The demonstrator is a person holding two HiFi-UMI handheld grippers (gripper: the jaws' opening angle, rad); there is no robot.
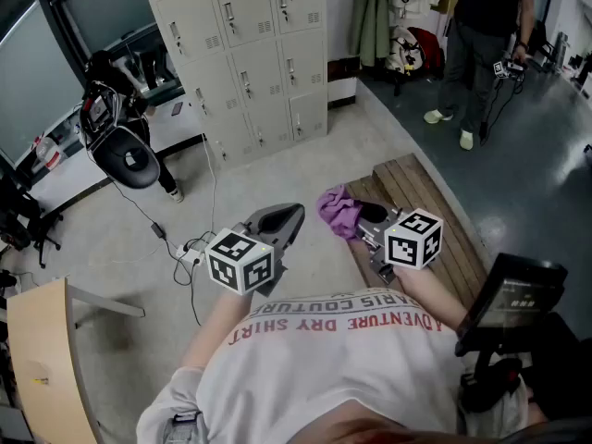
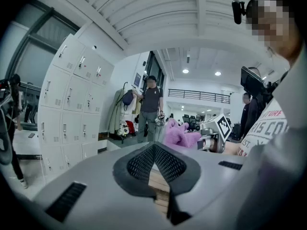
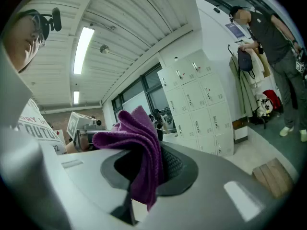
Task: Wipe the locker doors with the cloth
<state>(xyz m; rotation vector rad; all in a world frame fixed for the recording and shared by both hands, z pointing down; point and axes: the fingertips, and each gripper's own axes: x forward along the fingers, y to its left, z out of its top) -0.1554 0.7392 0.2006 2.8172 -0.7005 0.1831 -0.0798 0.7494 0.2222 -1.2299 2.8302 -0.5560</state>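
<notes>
Locker bank (image 1: 245, 54): pale grey, three columns in the head view, every door I can see is shut. It stands across the pale floor (image 1: 305, 169), well apart from both tools.

Low slatted wooden table (image 1: 435, 220): lies ahead of me to the right, and its near end runs under my right forearm.

Bystander (image 1: 481, 44): dark clothes, standing on the darker floor to the right of the lockers.

Left tool (image 2: 154, 150): held out in front of my chest, pointing towards the lockers. Tips are together, nothing between them. A narrow slot lower down between the pads shows only the table slats behind.

Right tool (image 3: 144, 164): held level with the left one, just beside it and not touching. Jaws are clamped on the cloth.

Cloth (image 3: 136, 147): purple and bunched. A fold rises above the pads and a tail hangs below them. In the head view it sits at the tip of the right tool, above the near end of the table, nowhere near a locker door
</notes>
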